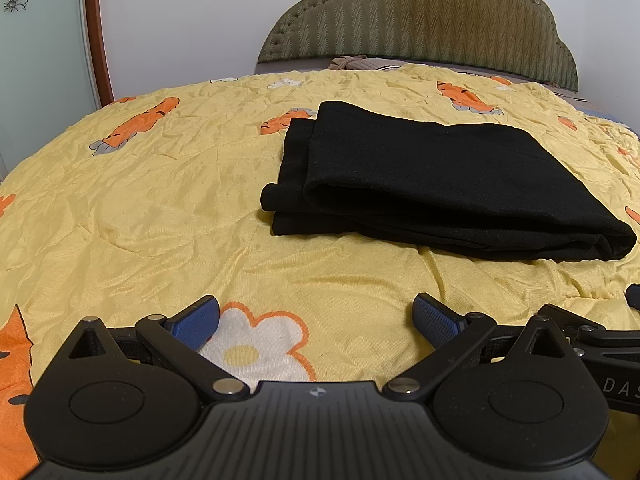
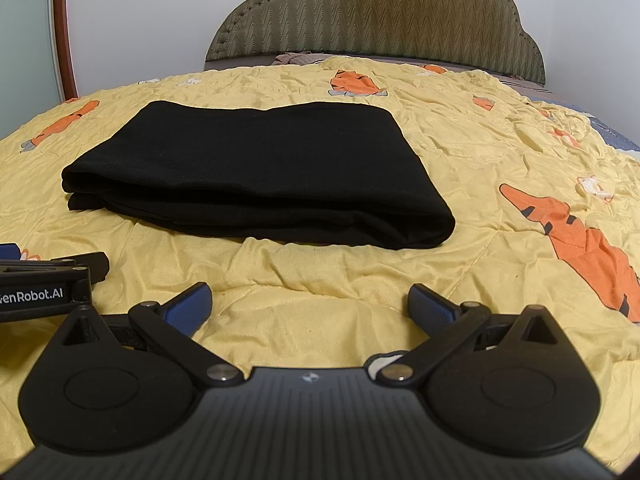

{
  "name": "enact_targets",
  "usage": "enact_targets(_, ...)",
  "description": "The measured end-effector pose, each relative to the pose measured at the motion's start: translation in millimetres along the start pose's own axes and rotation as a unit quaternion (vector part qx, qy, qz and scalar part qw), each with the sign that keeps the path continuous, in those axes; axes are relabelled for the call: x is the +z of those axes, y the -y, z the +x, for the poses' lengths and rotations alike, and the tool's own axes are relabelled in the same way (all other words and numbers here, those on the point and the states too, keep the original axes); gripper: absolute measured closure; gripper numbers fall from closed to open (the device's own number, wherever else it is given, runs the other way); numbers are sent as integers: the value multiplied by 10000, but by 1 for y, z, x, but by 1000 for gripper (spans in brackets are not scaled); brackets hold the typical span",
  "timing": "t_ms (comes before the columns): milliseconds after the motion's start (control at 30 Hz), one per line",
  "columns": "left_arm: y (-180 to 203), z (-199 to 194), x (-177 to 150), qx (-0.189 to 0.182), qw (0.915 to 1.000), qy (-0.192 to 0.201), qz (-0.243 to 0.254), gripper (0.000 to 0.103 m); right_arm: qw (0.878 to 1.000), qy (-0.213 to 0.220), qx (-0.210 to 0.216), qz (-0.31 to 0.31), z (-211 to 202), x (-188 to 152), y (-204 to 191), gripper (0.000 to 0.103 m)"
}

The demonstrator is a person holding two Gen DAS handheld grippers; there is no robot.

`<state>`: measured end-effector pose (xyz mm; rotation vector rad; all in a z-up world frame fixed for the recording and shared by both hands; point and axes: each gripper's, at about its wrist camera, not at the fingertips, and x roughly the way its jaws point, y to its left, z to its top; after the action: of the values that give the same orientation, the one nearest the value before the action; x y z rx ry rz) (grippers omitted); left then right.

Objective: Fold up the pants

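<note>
Left gripper (image 1: 316, 320): jaws spread wide, nothing between the blue pads (image 1: 196, 326), hovering low over the yellow bedspread (image 1: 160, 200). Right gripper (image 2: 308, 306): same, jaws wide apart, empty, blue pads (image 2: 188, 308) clear of any cloth.

Black pants (image 1: 432, 176) lie folded into a compact stack of layers on the bedspread, ahead of both grippers and apart from them. From the left gripper they sit ahead and to the right; from the right gripper, pants (image 2: 256, 176) sit ahead and slightly left. Rounded fold edge faces the grippers; lower layers stick out a bit at the left end of the stack.

Grippers sit side by side: the left one's body shows at the left edge of the right wrist view, labelled "GenRobot.AI". Padded olive headboard (image 1: 420, 12) stands beyond the pants at the far end of the bed. Bedspread is wrinkled, with orange tiger print and a white flower (image 1: 260, 344) right under the left gripper.
</note>
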<state>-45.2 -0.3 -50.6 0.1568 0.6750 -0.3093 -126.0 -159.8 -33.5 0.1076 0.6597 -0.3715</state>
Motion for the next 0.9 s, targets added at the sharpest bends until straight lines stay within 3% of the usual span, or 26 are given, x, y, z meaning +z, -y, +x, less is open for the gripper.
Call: enact_targets(900, -1, 1, -1, -39, 10000, -25, -43, 0, 10000, -2, 1, 1, 0, 0, 0, 0)
